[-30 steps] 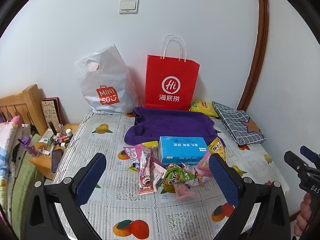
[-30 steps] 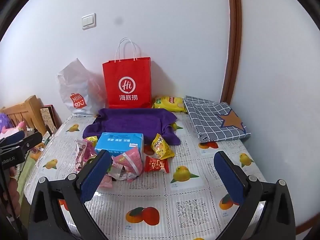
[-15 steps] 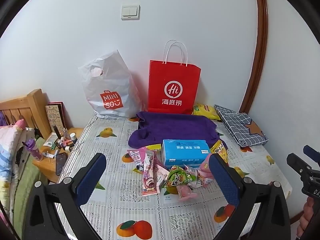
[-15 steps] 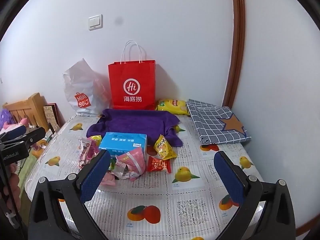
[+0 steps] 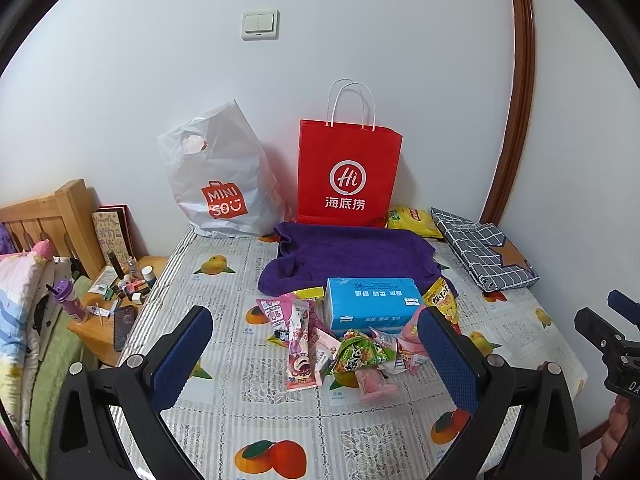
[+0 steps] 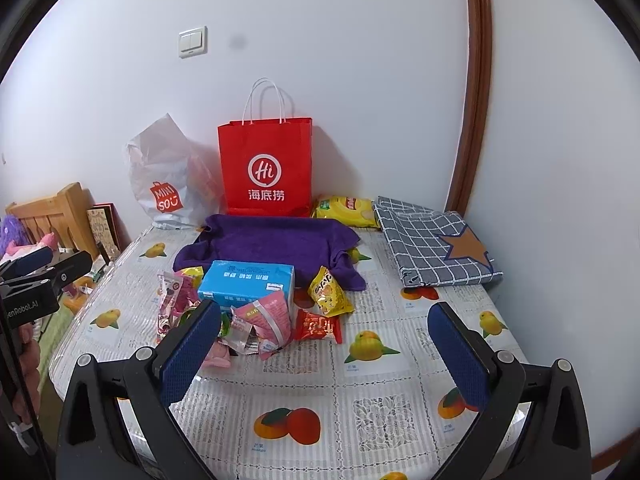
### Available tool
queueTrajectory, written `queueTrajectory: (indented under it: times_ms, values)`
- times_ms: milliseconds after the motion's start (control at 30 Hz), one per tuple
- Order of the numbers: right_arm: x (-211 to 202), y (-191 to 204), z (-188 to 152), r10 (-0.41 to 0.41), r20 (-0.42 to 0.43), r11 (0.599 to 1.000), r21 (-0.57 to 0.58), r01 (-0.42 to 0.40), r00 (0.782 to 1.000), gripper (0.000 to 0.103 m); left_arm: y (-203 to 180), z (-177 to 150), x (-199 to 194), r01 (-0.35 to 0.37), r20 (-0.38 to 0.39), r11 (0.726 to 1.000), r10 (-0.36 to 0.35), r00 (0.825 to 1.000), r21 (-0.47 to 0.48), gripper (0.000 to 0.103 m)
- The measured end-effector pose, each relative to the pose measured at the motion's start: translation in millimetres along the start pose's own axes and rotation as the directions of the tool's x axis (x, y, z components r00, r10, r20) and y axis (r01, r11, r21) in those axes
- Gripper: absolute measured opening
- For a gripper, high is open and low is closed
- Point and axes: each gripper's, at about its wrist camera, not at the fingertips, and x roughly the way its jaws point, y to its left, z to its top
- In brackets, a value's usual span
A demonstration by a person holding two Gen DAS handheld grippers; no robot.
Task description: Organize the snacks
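Hovering spread and empty above the fruit-print table [image 6: 360, 408]: left gripper [image 5: 316, 364], right gripper [image 6: 324, 354], apparently choosing from the snack packets [image 5: 340, 344] heaped before the blue box [image 5: 372, 304], red paper bag [image 5: 348, 172] upright behind, likely their destination

Left gripper [image 5: 312, 344]: we saw black arms, blue textured pads, silver screws.
Right gripper [image 6: 324, 344]: we noted the same black frame, blue pads, white lettering on its body.
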Motion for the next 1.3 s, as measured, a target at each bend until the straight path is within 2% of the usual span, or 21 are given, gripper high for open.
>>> queueTrajectory:
  times_ms: [1300]
  values:
    - [-0.9,8.1,-0.6,0.008,0.006,1.000,-0.017,-0.008,1.000,0.102,-7.5,-0.1,-5.5,-0.001,0.014,1.000,0.001,1.000,0.022,0.103]
